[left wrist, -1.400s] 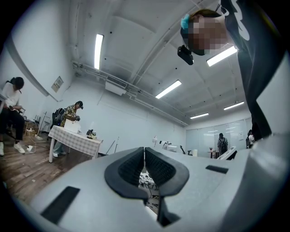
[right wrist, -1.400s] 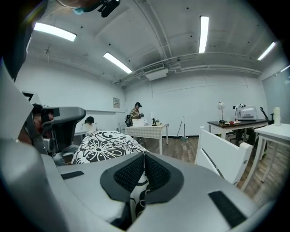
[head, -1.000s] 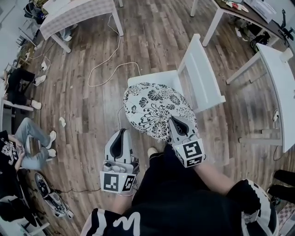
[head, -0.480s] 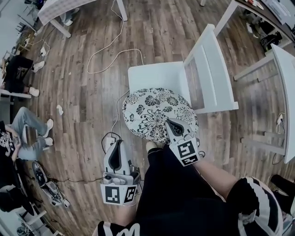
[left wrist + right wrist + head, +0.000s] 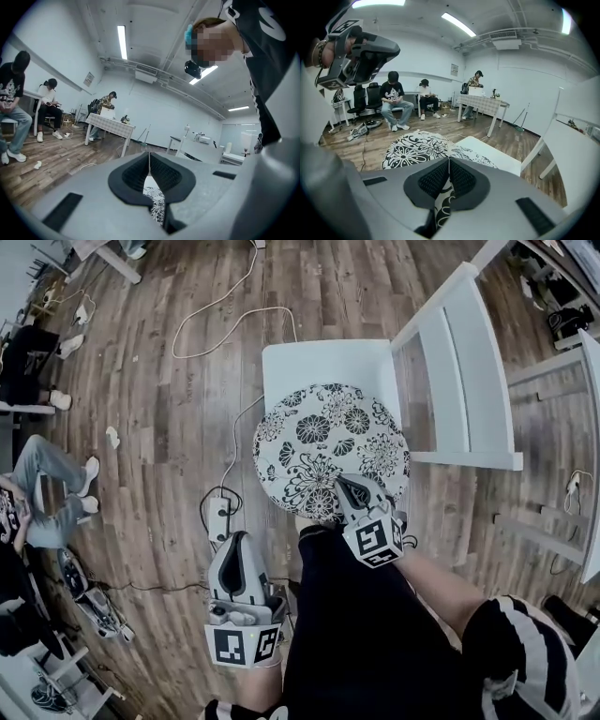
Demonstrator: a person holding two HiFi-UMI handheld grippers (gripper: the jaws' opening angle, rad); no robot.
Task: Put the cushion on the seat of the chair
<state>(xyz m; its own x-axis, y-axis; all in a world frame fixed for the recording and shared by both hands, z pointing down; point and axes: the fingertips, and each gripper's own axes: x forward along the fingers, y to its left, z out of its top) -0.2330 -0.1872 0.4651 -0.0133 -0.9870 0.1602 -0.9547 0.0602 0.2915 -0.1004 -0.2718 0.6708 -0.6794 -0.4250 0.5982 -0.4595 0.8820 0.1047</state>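
A round cushion (image 5: 328,446) with a black-and-white flower print hangs over the front part of the white chair seat (image 5: 319,367); whether it touches the seat I cannot tell. The chair's backrest (image 5: 469,371) stands to the right. My right gripper (image 5: 343,487) is shut on the cushion's near edge. In the right gripper view the cushion (image 5: 415,147) spreads out ahead of the jaws (image 5: 449,161), with the seat (image 5: 494,154) beyond it. My left gripper (image 5: 236,545) hangs lower left, apart from the cushion, shut on nothing (image 5: 149,155).
A power strip (image 5: 217,519) and a white cable (image 5: 211,324) lie on the wooden floor left of the chair. A white table (image 5: 586,446) stands at the right. People sit along the left edge (image 5: 42,493). The person's dark-clothed legs (image 5: 366,634) fill the bottom.
The cushion, held by my right gripper, has moved forward over the chair seat. My left gripper has fallen back toward the person's body.
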